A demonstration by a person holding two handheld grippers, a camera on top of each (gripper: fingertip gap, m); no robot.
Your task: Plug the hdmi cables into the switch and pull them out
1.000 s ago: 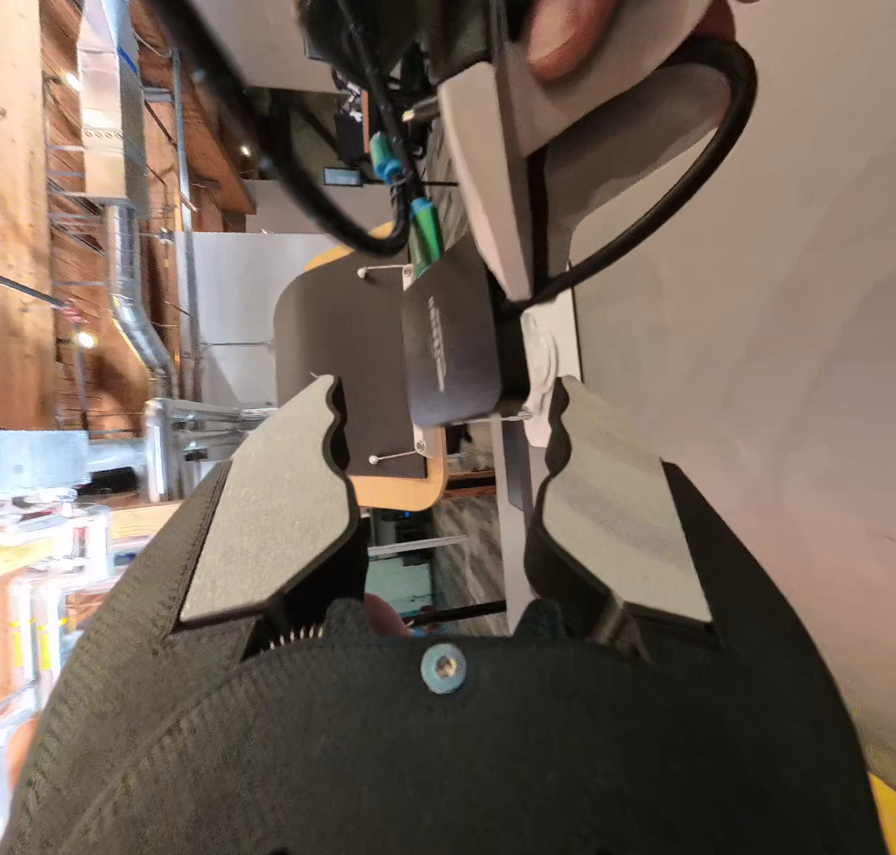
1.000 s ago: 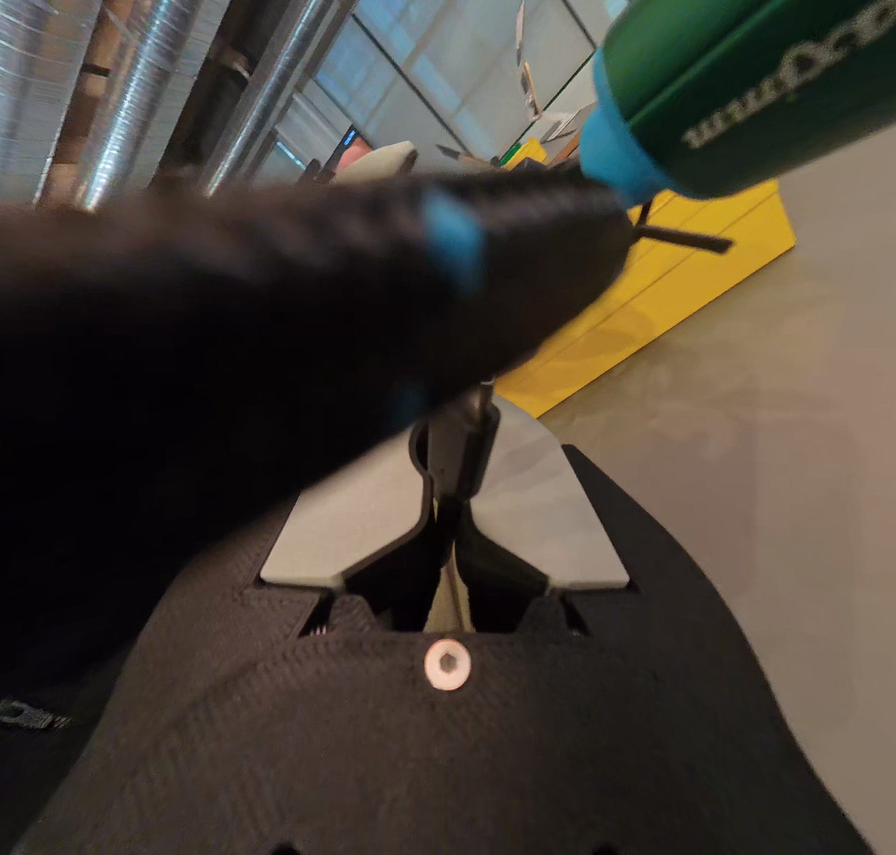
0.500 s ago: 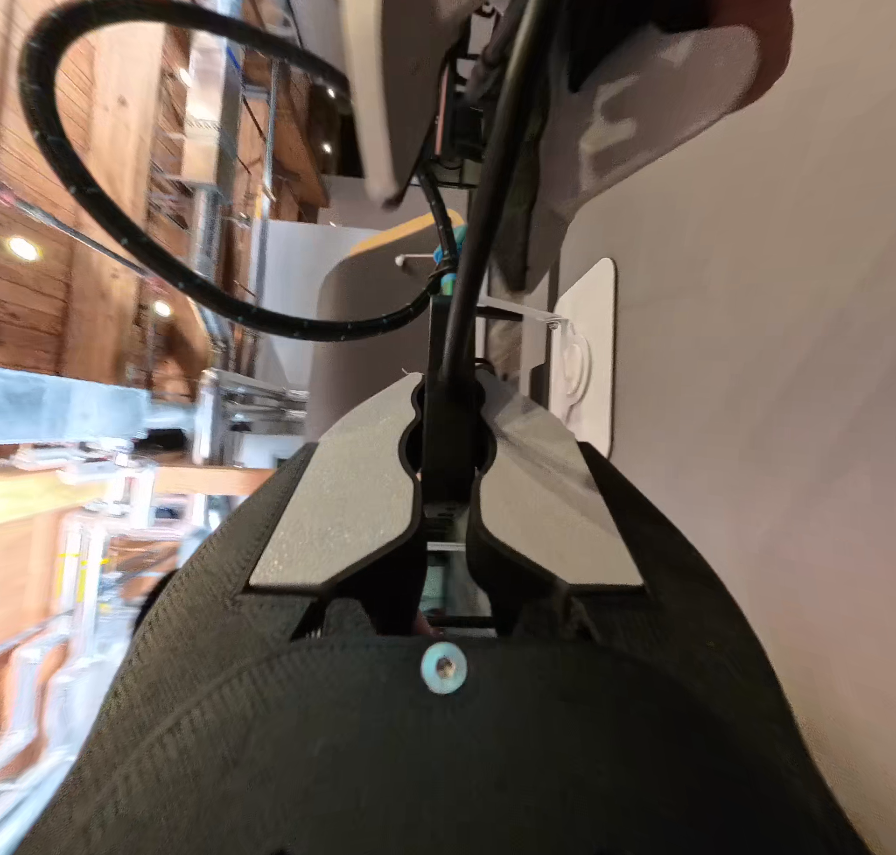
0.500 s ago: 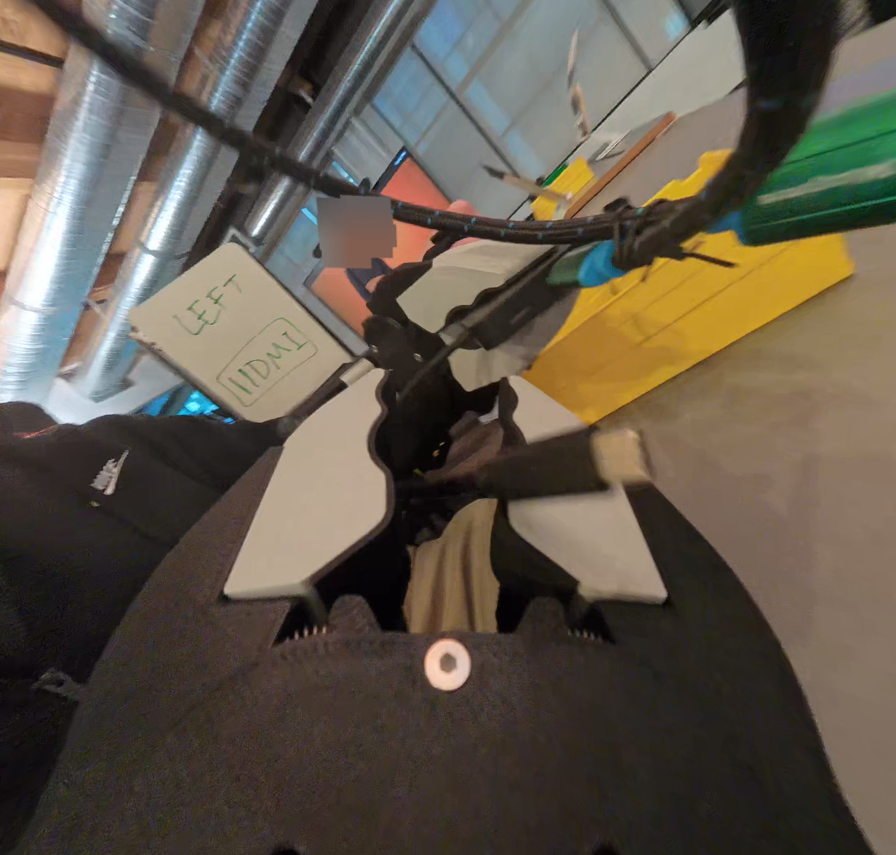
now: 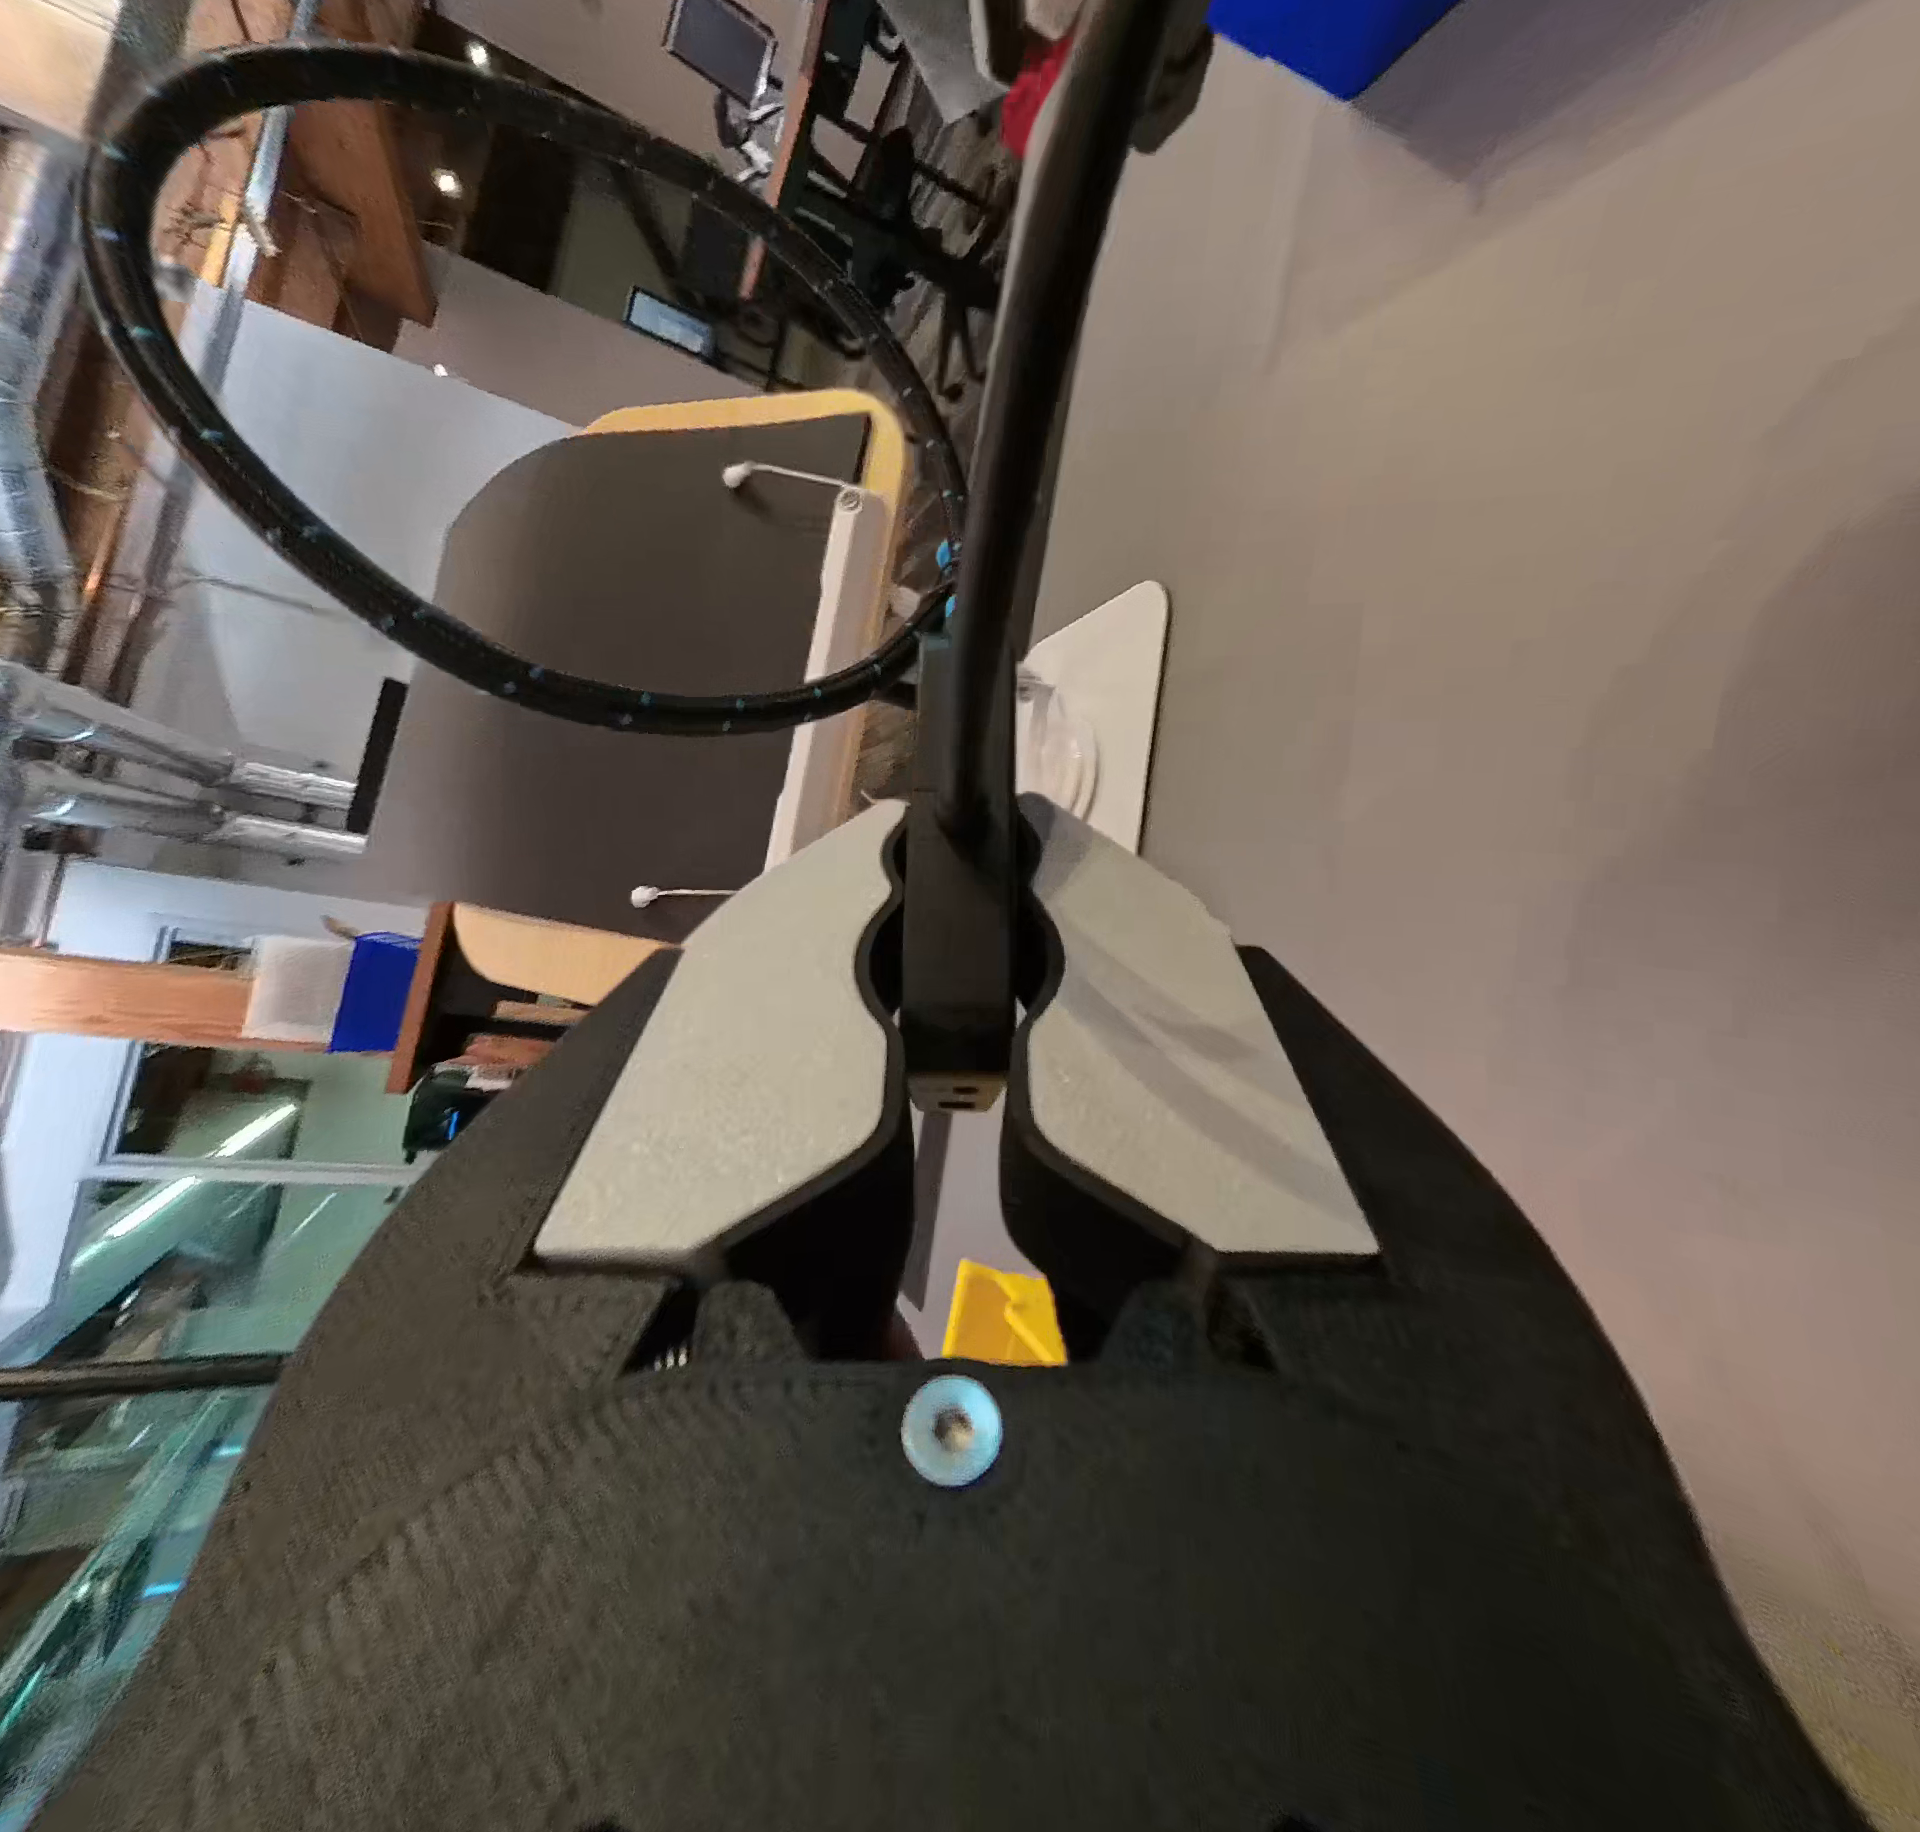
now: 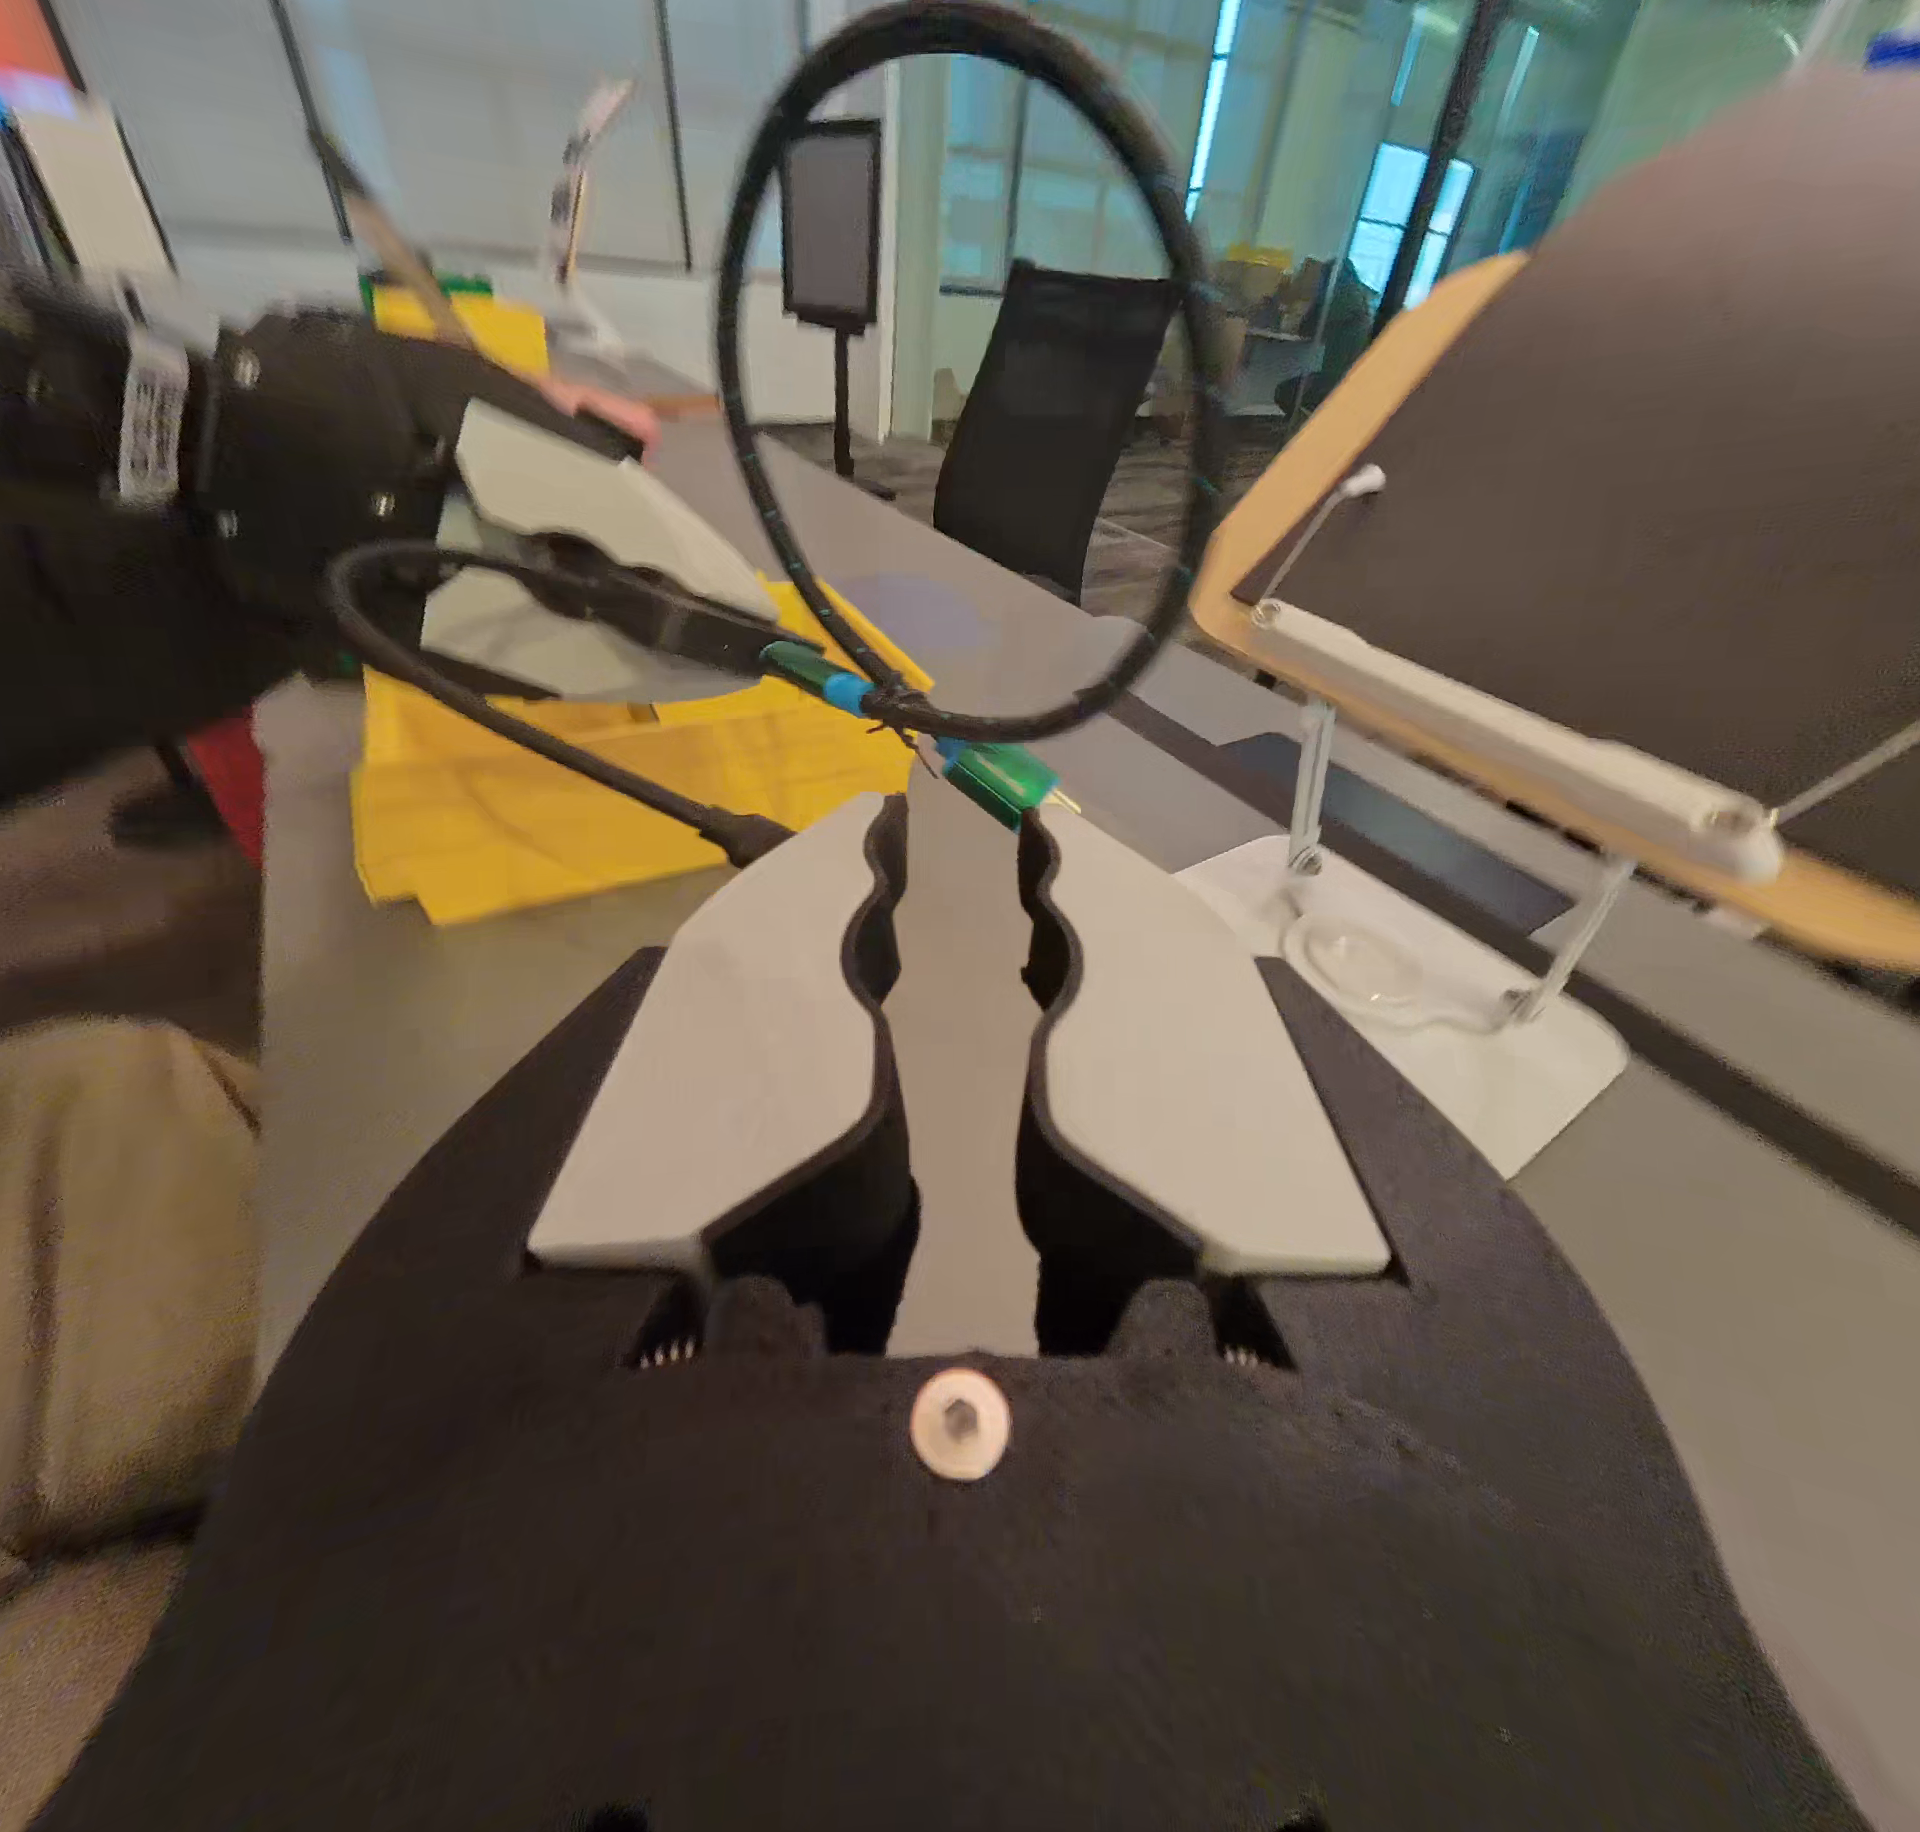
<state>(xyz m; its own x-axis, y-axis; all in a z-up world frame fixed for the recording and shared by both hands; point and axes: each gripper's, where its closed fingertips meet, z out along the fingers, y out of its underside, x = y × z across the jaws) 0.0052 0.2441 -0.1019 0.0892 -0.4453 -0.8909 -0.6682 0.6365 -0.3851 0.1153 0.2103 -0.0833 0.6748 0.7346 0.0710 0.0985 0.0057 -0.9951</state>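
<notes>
HDMI plug (image 5: 951, 961), black and rectangular, sits pinched between the grey pads of the left hand-held gripper (image 5: 954, 951), its open metal end facing back toward the camera. Its smooth black cable (image 5: 1023, 411) rises from the plug and curves out of the top of the left wrist view. A braided black cable with blue flecks (image 5: 312, 535) forms a loop just behind. In the right wrist view, the left hand-held gripper (image 6: 665, 608) appears at left, held above the grey surface (image 6: 1714, 1367); whether a switch lies in its grip cannot be told. The braided loop (image 6: 956, 369) hangs in the air, tied at its base, with green connectors (image 6: 1003, 780) at either side. The right hand-held gripper (image 6: 961, 847) holds nothing; its pads stand slightly apart with a narrow gap between them. A yellow bin (image 6: 623, 774) rests on the surface beyond, and a white stand (image 6: 1455, 1034) carrying a tilted dark board (image 6: 1662, 494) stands at right.
</notes>
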